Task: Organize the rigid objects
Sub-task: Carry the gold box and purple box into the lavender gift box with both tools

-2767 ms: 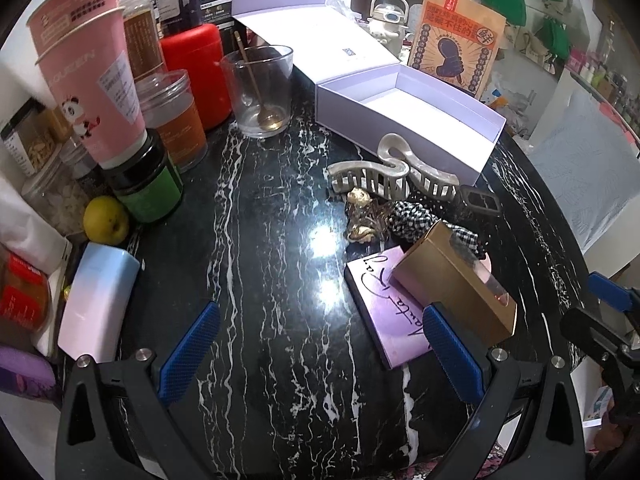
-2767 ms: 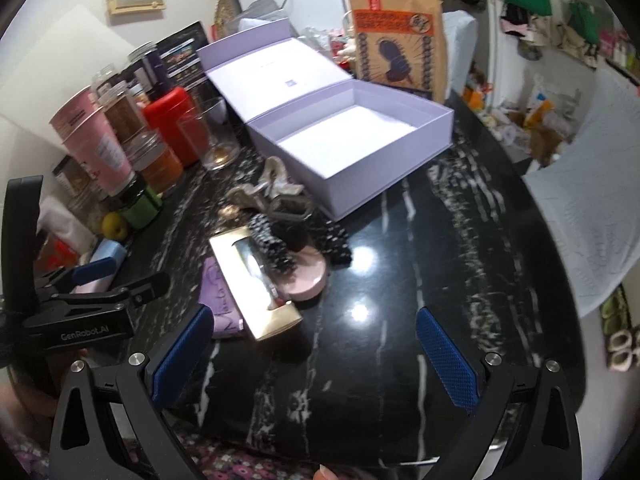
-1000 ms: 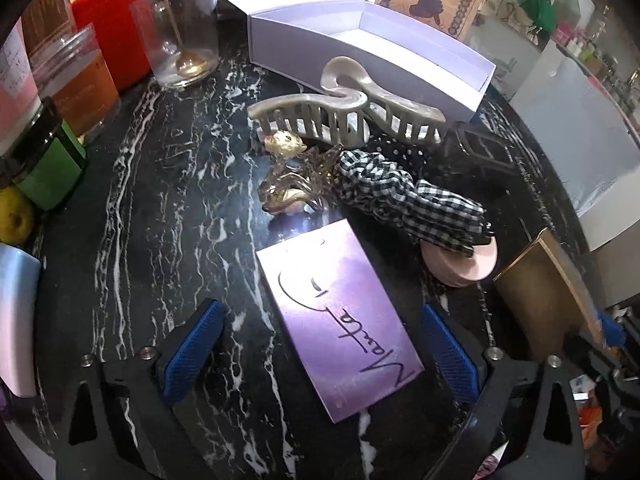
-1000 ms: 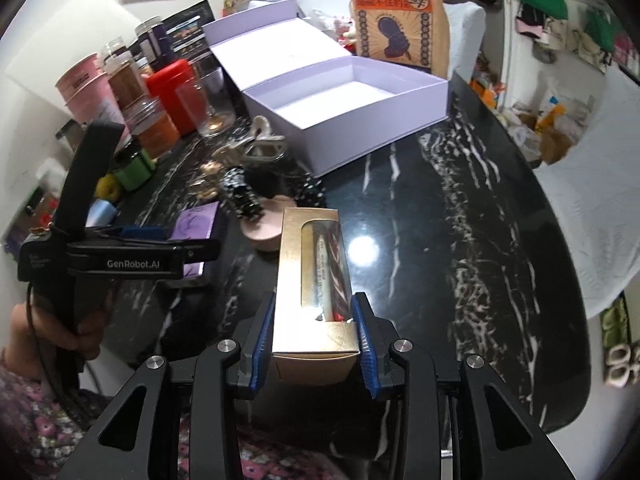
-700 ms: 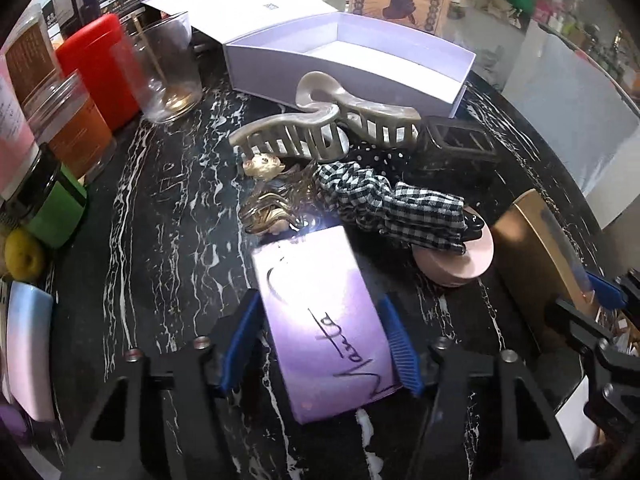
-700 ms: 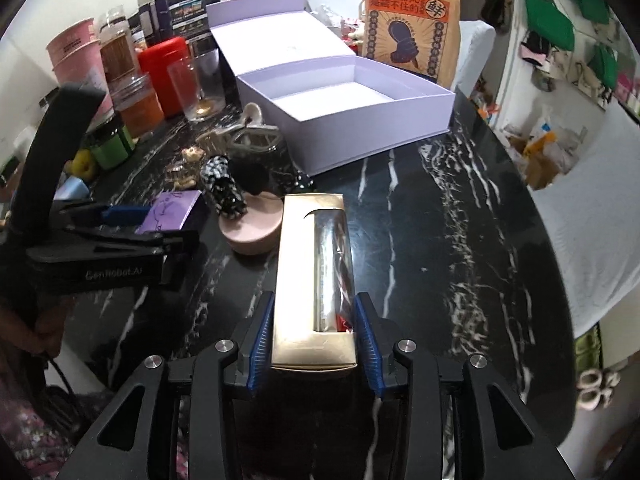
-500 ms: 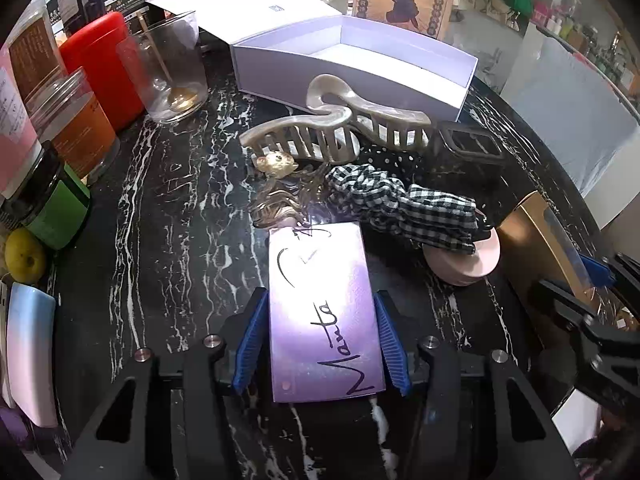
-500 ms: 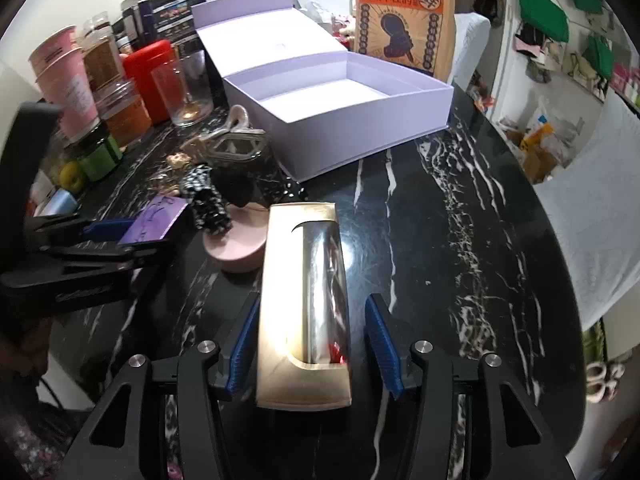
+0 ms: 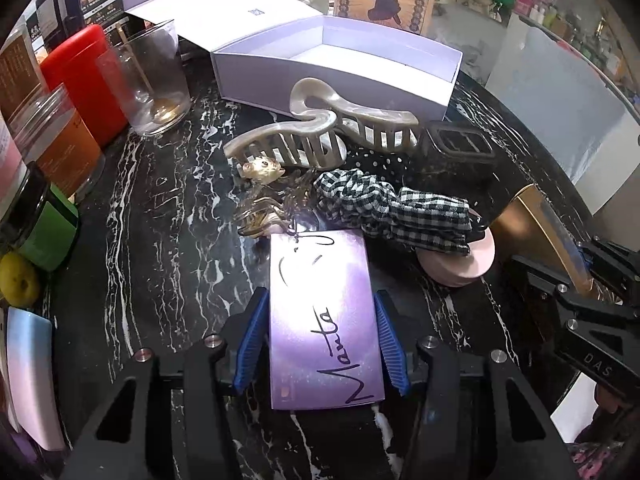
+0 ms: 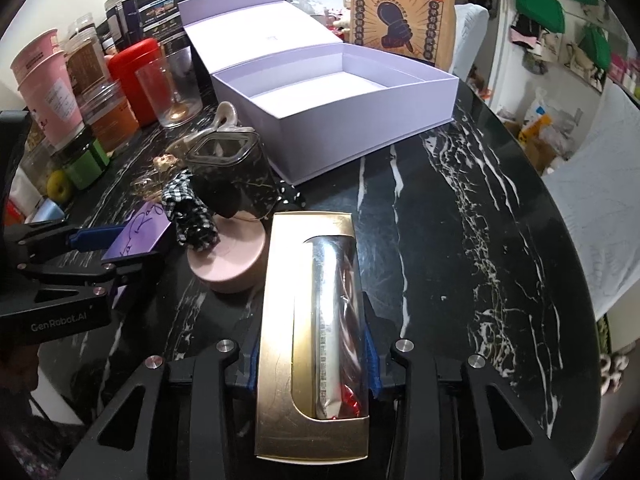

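My left gripper (image 9: pixel 320 340) is shut on a flat purple box with black script (image 9: pixel 324 320), held low over the black marble table; it also shows in the right wrist view (image 10: pixel 138 236). My right gripper (image 10: pixel 310 360) is shut on a long gold box with a clear window (image 10: pixel 314 332), whose end shows in the left wrist view (image 9: pixel 540 228). An open lilac gift box (image 10: pixel 340 120) stands empty at the back (image 9: pixel 340 64). Between lie cream hair claws (image 9: pixel 316 132), a checked scrunchie (image 9: pixel 392 208), a dark square clip (image 9: pixel 456 152) and a pink round case (image 10: pixel 228 264).
Jars, a red canister (image 9: pixel 84 76), a glass with a spoon (image 9: pixel 156 80), pink cups (image 10: pixel 48 88) and a green-lidded jar (image 9: pixel 44 224) crowd the left edge. A brown paper bag (image 10: pixel 400 12) stands behind the lilac box. The table's right edge curves away (image 10: pixel 560 240).
My left gripper has shut on the purple box and straightened it. My right gripper has taken the gold box and drawn it to the front right of the table, then held.
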Tool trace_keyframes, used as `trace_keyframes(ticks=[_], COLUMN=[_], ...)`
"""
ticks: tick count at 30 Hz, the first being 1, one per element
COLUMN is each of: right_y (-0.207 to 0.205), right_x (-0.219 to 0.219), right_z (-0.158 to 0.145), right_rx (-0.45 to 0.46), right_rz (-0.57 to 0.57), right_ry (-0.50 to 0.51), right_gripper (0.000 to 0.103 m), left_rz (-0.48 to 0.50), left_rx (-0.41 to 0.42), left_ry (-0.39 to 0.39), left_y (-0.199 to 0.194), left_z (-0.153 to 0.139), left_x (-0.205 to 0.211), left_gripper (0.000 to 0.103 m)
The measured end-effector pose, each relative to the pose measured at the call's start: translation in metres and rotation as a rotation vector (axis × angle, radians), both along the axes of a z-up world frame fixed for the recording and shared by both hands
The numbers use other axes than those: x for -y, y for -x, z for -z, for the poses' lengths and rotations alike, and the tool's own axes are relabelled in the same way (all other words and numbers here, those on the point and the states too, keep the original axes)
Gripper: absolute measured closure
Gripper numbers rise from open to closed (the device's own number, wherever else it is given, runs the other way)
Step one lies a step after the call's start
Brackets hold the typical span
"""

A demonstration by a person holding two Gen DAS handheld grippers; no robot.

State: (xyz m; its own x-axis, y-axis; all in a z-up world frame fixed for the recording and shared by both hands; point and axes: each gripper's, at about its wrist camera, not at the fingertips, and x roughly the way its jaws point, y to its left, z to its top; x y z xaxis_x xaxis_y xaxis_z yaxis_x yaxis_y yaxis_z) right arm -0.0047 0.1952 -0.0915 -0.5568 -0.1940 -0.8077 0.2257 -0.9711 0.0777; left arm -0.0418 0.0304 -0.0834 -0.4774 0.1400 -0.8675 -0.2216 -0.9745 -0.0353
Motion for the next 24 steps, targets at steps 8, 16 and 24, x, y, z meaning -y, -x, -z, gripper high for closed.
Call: trace_keyframes(ticks=[8, 16, 24], right_y=[-0.008, -0.02, -0.027], right_x=[-0.002, -0.002, -0.001], right_z=[-0.005, -0.018, -0.04], right_rx=[0.001, -0.03, -0.081], right_rz=[-0.001, -0.001, -0.019], right_ry=[0.018, 0.033, 0.04], right_gripper=[0.066, 0.066, 0.066], left_rz=[0.002, 0.015, 0.032], left_rx=[0.015, -0.04, -0.115], left_ry=[-0.067, -0.08, -0.091], left_y=[-0.009, -0.022, -0.026], left_z=[-0.005, -0.021, -0.046], left_x=[0.004, 0.004, 0.002], left_gripper=[0.052, 0.052, 0.052])
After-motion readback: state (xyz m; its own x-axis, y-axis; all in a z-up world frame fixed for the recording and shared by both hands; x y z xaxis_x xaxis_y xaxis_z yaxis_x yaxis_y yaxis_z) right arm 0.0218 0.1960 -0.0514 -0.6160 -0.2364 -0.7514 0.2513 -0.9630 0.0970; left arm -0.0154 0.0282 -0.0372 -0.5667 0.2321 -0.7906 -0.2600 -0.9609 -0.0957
